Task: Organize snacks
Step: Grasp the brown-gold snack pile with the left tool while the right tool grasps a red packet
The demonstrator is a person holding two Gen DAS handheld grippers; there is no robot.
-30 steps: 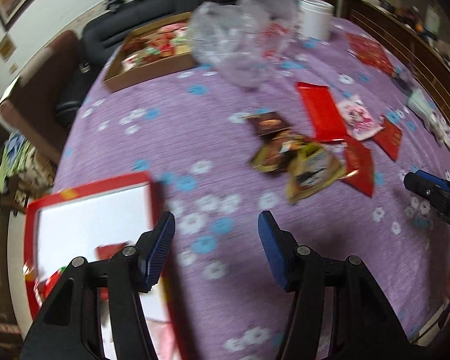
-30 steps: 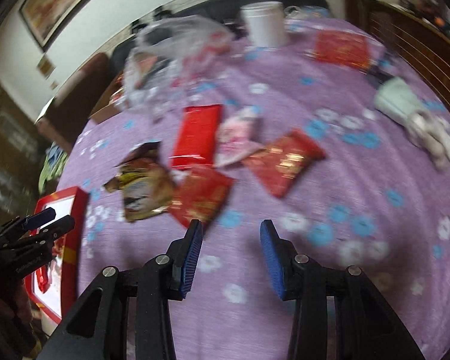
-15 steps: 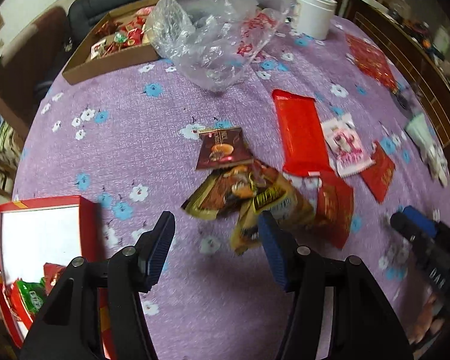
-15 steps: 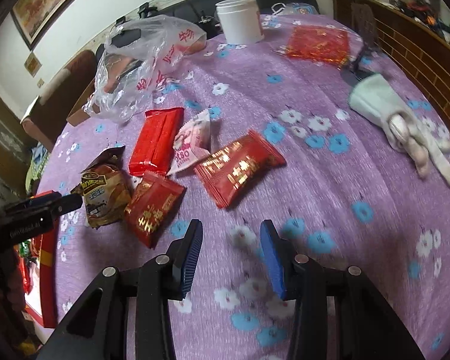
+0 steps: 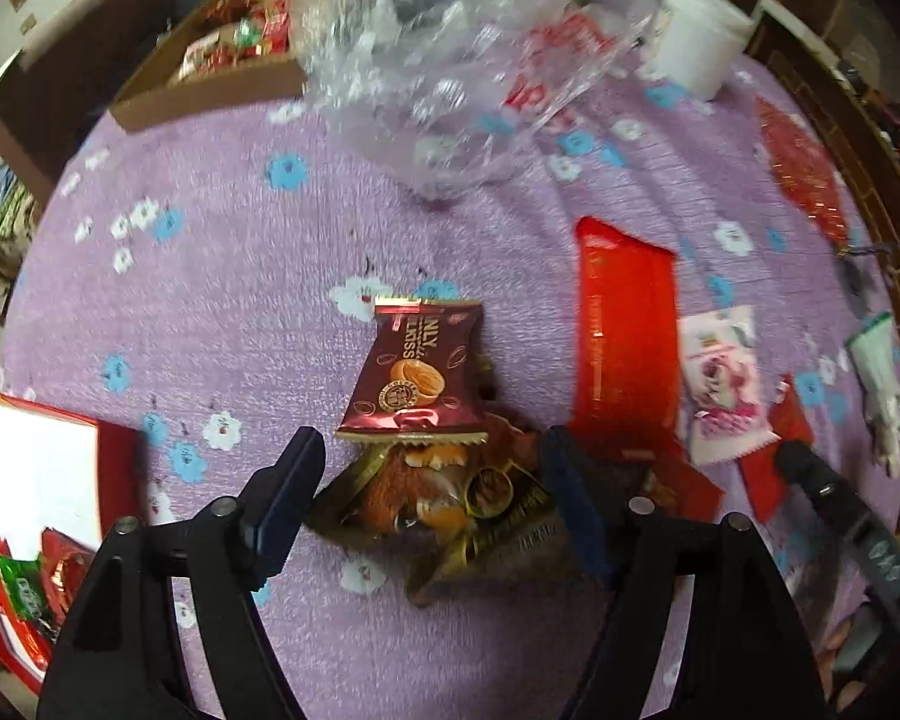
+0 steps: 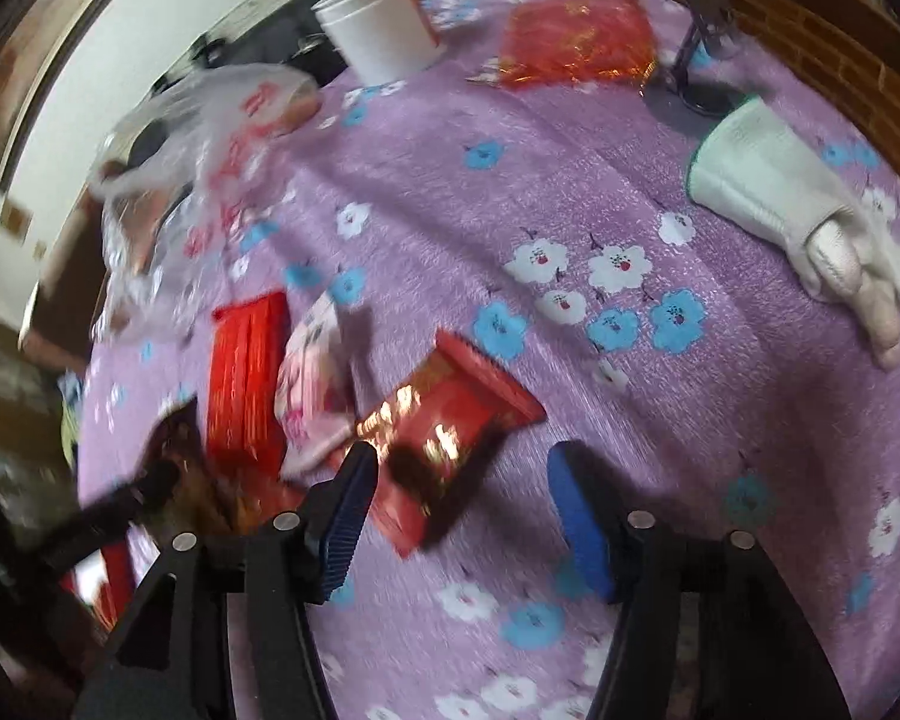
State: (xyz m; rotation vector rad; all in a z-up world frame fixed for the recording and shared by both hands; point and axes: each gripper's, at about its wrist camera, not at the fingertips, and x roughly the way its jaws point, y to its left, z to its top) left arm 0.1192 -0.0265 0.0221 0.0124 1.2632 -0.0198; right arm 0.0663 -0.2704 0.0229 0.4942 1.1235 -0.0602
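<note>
Left gripper (image 5: 432,498): jaws spread and just been opening, pinching nothing. It hangs over a small heap of brown and gold snack packets (image 5: 450,504) lying on the purple flowered tablecloth (image 5: 240,276). A maroon biscuit packet (image 5: 417,378) rests on the far edge of that heap. To the left, at the table edge, a red box (image 5: 36,462) with a white inside holds a few packets.

Right gripper (image 6: 459,498): jaws spread and just been opening, nothing pressed between the pads. A red and gold packet (image 6: 450,426) lies flat on the cloth, just ahead of the left pad and partly between the jaws.

Beyond it lie a pink and white packet (image 6: 312,384) and a long red packet (image 6: 243,384), side by side. A white glove (image 6: 774,198) lies well to the right.

Farther off: a crumpled clear plastic bag (image 5: 450,60), a cardboard tray of sweets (image 5: 222,60), a white tub (image 6: 378,24) and a red foil bag (image 6: 576,36).
</note>
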